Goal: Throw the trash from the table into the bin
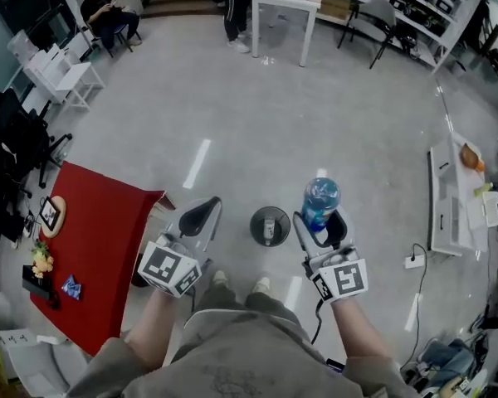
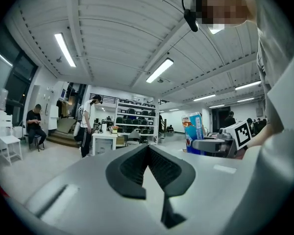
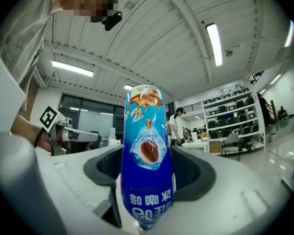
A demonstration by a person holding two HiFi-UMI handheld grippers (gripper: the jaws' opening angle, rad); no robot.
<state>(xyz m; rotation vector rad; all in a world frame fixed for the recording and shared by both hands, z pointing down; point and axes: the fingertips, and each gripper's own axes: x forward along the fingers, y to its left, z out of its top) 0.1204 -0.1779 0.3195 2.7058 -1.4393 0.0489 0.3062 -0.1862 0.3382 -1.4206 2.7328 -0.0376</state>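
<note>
My right gripper [image 1: 319, 225] is shut on a blue snack packet [image 1: 320, 199] that stands upright out of its jaws, over the floor. In the right gripper view the blue snack packet [image 3: 147, 170] fills the space between the dark pads. A small round dark bin [image 1: 270, 225] stands on the floor just left of that gripper, between my two hands. My left gripper [image 1: 201, 215] is shut and holds nothing; its pads [image 2: 137, 168] meet in a closed V. The red-covered table [image 1: 95, 247] lies at the left, with a small blue wrapper [image 1: 70, 287] on it.
On the red table also lie a flower bunch [image 1: 40, 260] and a small framed picture [image 1: 50, 213]. A white table [image 1: 286, 2] with a standing person is far ahead. A white shelf unit [image 1: 452, 197] stands at the right. My feet show below the bin.
</note>
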